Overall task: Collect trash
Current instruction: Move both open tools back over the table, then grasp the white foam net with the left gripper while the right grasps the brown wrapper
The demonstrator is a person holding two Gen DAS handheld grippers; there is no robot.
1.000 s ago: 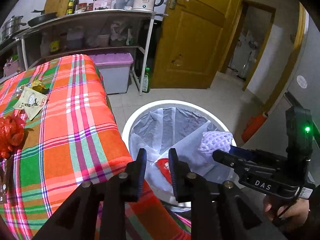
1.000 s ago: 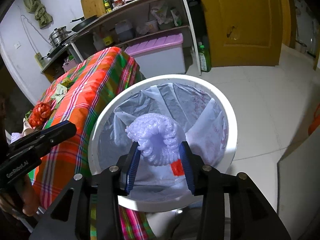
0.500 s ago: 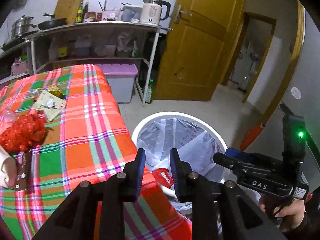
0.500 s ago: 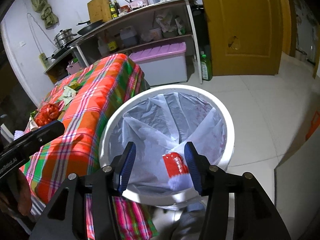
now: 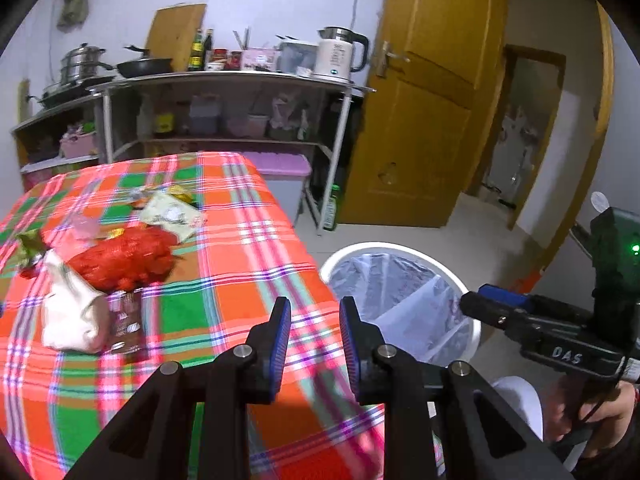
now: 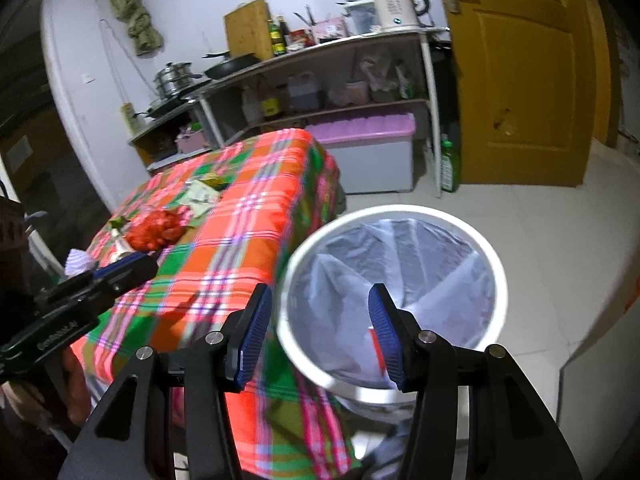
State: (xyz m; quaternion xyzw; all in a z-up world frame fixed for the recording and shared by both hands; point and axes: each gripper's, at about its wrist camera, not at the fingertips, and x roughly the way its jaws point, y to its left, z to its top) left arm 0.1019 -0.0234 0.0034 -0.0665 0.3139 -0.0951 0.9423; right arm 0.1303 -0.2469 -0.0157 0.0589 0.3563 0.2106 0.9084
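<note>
Round white plastic trash bin stands on the pale tiled floor, just beside the corner of the surface draped in an orange-green-pink plaid cloth. Bin is lined with a translucent grey-white plastic bag; inside, low down, a red-and-white bit of packaging shows — mostly hidden behind the right tool's pad, so hard to say what else lies in there.

Right tool hovers over the near rim of the bin, blue ribbed pads well apart, nothing between them. Left tool is over the plaid cloth near its edge, pads parted by a narrower gap, also empty.

Trash left on the surface: red mesh net bag bunched up, crumpled cream paper bag just beside it, dark brown wrapper touching the paper bag's side, pale green printed sachet further back, a gold foil scrap beyond that. A lilac foam fruit net sits by the left tool's body in the right wrist view.

Background: grey storage box with a lilac lid under the metal shelf rack — contents not visible.
</note>
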